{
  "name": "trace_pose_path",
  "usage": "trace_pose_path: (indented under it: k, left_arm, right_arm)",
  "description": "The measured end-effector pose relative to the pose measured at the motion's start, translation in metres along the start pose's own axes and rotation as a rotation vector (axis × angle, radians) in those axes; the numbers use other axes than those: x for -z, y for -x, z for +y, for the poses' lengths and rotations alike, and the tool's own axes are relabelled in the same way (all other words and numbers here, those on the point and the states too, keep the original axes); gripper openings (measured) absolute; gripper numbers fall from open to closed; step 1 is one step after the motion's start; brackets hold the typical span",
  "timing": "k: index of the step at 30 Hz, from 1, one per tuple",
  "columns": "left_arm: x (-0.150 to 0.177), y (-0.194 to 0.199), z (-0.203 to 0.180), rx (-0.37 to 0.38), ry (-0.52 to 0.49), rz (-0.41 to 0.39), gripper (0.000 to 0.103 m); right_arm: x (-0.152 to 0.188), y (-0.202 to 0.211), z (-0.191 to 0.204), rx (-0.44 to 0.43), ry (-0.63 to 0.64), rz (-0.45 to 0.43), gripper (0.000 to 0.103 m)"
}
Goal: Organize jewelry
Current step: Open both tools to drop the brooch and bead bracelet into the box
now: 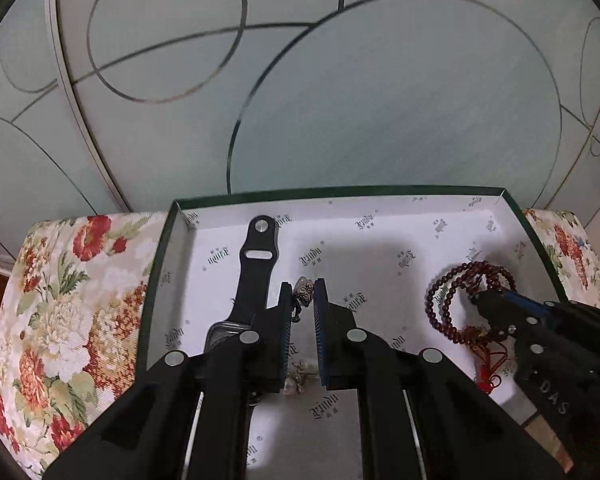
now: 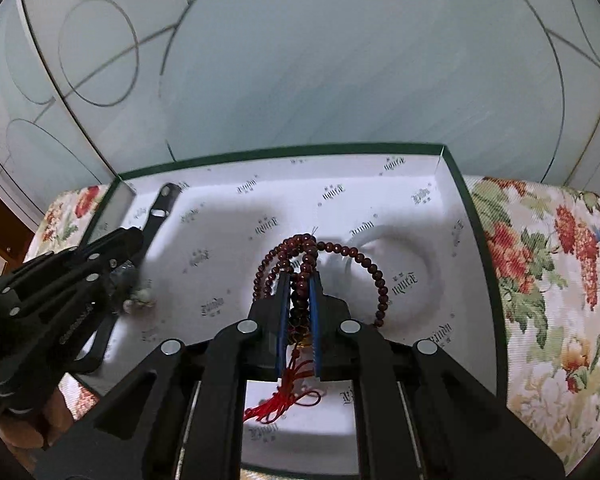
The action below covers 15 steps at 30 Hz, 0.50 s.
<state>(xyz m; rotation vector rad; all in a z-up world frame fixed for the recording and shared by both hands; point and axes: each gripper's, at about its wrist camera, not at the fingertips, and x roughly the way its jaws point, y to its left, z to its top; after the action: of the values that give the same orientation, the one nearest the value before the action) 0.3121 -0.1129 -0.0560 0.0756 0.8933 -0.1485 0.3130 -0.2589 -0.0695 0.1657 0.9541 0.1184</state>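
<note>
In the left wrist view, the left gripper (image 1: 303, 300) is pointing down into a shallow green-rimmed box (image 1: 340, 191) lined with white printed paper, and its jaws are standing nearly shut, pinching a small silver-grey trinket (image 1: 302, 295) that is showing in the narrow gap between the blue pads (image 1: 319, 312); more of the same pale metal piece is hanging out below the fingers, close over the box floor. Just to the left of that gripper a black watch (image 1: 244, 292) is lying flat on the liner, its strap running away toward the far wall and its square face half hidden behind the left finger. Off to the right, the right gripper (image 1: 478, 298) is reaching into the same box, clamped on a coil of dark red beads (image 1: 440, 300), whose red tassel (image 1: 490, 376) is trailing on the paper. In the right wrist view, the right gripper (image 2: 300, 280) is holding its jaws closed on several strands of that bead string (image 2: 302, 264), with loops arching free above and to the right of the fingertips and the tassel (image 2: 288, 396) dangling beneath the pads, a grip the other camera is showing only from the side. This view is also catching the left gripper (image 2: 130, 276) from outside, with pale beads of its trinket (image 2: 142, 298) near the liner, and a hand (image 2: 32, 428) at the lower left. The box is sitting on a floral cloth (image 2: 548, 280).
</note>
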Motion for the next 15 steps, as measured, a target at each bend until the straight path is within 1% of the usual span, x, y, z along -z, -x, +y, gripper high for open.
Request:
trace_pose_path:
  k: [2, 4, 5, 10, 15]
  left_arm:
    - [0.002, -0.004, 0.000, -0.006, 0.002, 0.016, 0.011]
    - [0.005, -0.009, 0.001, -0.011, 0.004, 0.038, 0.011]
    - [0.006, -0.010, 0.001, -0.014, 0.007, 0.042, 0.011]
    - [0.012, -0.016, 0.006, -0.016, 0.032, 0.069, 0.013]
    - [0.015, -0.018, 0.006, -0.024, 0.034, 0.073, 0.013]
  right_arm:
    - [0.001, -0.003, -0.001, -0.004, -0.009, 0.003, 0.011]
    - [0.004, -0.005, -0.002, -0.004, -0.014, 0.003, 0.019]
    - [0.004, -0.005, -0.003, -0.004, -0.014, 0.001, 0.020]
    - [0.009, 0.002, -0.004, -0.005, -0.014, -0.010, 0.021]
    - [0.012, 0.010, -0.005, -0.004, -0.010, -0.022, 0.021]
